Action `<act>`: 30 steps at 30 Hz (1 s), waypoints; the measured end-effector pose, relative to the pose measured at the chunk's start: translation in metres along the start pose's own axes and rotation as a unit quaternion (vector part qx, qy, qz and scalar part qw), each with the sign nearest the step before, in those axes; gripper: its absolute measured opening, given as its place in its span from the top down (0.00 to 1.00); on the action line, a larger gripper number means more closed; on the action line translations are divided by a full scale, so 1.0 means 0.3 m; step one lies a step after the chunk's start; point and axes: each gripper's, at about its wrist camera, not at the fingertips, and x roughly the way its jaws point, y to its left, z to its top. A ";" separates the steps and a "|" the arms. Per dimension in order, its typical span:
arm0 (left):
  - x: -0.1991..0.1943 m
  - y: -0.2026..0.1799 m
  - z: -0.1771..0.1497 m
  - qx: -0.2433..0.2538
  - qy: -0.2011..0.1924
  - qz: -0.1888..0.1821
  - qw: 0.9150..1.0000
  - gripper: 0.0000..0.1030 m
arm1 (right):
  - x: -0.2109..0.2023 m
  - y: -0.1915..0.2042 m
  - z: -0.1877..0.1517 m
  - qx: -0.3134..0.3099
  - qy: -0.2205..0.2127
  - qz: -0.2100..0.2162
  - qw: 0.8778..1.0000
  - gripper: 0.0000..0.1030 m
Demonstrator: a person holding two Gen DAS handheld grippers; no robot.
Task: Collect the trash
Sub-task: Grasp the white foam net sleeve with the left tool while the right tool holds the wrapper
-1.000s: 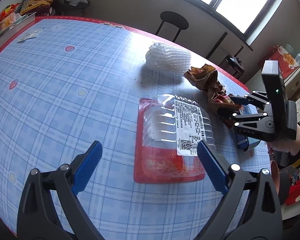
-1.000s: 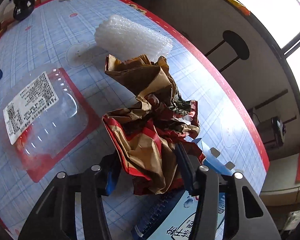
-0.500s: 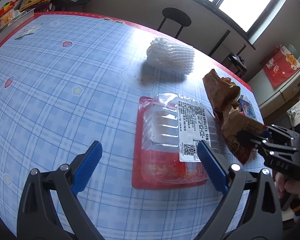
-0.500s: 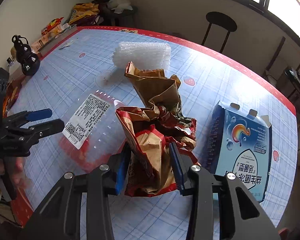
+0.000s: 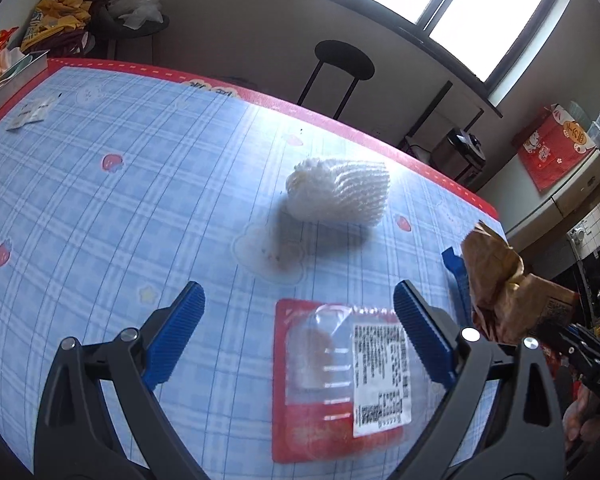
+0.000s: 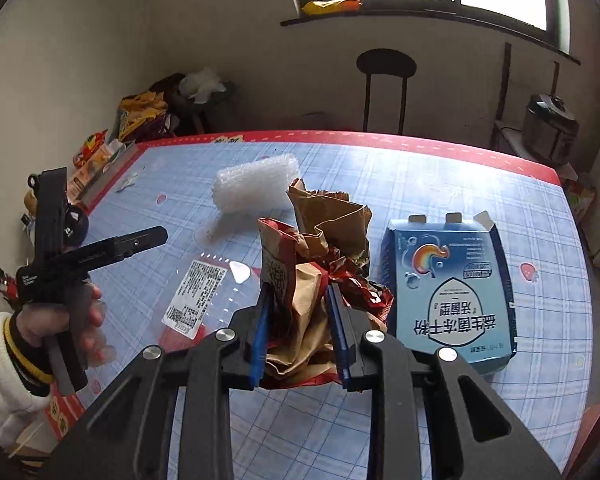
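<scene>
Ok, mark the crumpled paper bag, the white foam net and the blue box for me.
crumpled paper bag [image 6: 300, 300], right wrist view, brown middle between the fingers.
white foam net [image 5: 340, 192], left wrist view, centre of its ribbed side.
blue box [image 6: 452, 280], right wrist view, middle of the printed top face.

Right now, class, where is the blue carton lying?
In the right wrist view, the blue carton lies flat on the table, just right of the crumpled paper bag clamped in the right gripper.

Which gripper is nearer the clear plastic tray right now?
Left. The left gripper hovers open right over the clear plastic tray; the right gripper, off its right side, grips the crumpled paper bag.
</scene>
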 end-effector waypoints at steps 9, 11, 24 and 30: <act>0.251 -0.141 0.250 0.094 0.002 -0.022 0.995 0.09 | -0.216 -0.153 0.003 0.041 -0.049 -0.015 0.998 0.74; 0.304 -0.168 0.274 0.124 0.016 -0.025 0.992 0.09 | -0.235 -0.181 -0.011 0.044 -0.047 -0.028 0.998 0.74; 0.443 -0.111 0.246 0.121 0.107 0.010 0.987 0.37 | -0.257 -0.267 -0.079 0.080 -0.035 -0.051 0.995 0.74; 0.379 -0.099 0.203 0.134 0.115 0.025 0.984 0.59 | -0.260 -0.231 -0.085 0.074 -0.032 -0.039 0.996 0.74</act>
